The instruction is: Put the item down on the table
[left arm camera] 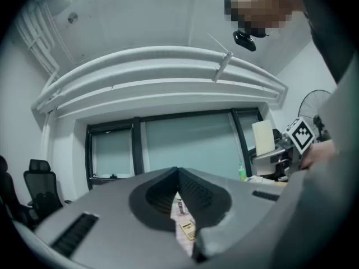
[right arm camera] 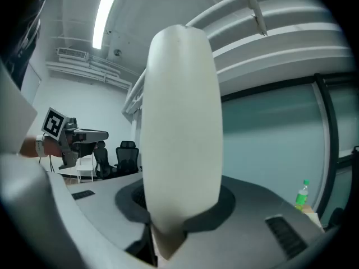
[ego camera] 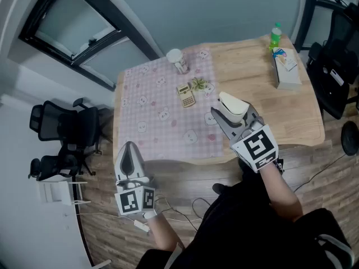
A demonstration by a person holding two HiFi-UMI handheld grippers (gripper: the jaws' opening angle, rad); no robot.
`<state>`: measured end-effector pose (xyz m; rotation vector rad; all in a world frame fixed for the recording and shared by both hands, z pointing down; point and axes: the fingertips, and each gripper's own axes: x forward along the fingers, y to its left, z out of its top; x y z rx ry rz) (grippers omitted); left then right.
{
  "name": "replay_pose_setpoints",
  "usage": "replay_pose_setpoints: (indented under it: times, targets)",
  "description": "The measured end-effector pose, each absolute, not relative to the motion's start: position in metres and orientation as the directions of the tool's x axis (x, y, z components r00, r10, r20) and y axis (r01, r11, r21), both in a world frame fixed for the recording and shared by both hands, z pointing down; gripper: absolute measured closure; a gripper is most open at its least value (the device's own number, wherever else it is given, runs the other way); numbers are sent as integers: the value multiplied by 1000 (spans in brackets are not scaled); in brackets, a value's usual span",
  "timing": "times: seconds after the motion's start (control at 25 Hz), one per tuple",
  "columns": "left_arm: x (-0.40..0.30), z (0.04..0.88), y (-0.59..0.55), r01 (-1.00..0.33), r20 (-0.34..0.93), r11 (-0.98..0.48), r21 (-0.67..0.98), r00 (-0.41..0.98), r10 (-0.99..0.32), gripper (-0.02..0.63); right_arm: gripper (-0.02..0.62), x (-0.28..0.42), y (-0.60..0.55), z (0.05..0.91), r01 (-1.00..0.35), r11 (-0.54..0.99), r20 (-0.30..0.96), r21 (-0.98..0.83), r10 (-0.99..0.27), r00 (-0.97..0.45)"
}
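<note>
Pale oblong item (right arm camera: 179, 122), smooth and unmarked, is pinched between the fingers of the right gripper (ego camera: 233, 115); its long axis is stood upright across them; it is held in the air over the near edge of the desk (ego camera: 252, 72), bare wood lying below and just ahead; left gripper (ego camera: 130, 164) is seen off the desk, fingers pressed together, empty; no legible writing is found.

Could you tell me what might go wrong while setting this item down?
The right hand-held gripper pinches only one end of the cream-white oblong item, so it may pivot or slip. The beige calculator and small green plant lie close ahead on the pink checked cloth and could be knocked.
</note>
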<state>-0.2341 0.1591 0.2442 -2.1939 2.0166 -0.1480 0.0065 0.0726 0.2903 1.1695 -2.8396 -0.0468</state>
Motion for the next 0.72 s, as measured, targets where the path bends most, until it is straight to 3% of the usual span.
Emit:
replay_pose_setpoints:
  times: [0.4,0.72]
  targets:
    - [-211,237,145,-981,-38,-78,-177,86,-996,607,474,33,58,290,-691,721,33,39,-692,-721]
    - [-180,242,122,-979,-9,-80,-188,83,-996,607,472,116,25,302,-746,664,71,41,-747,-661]
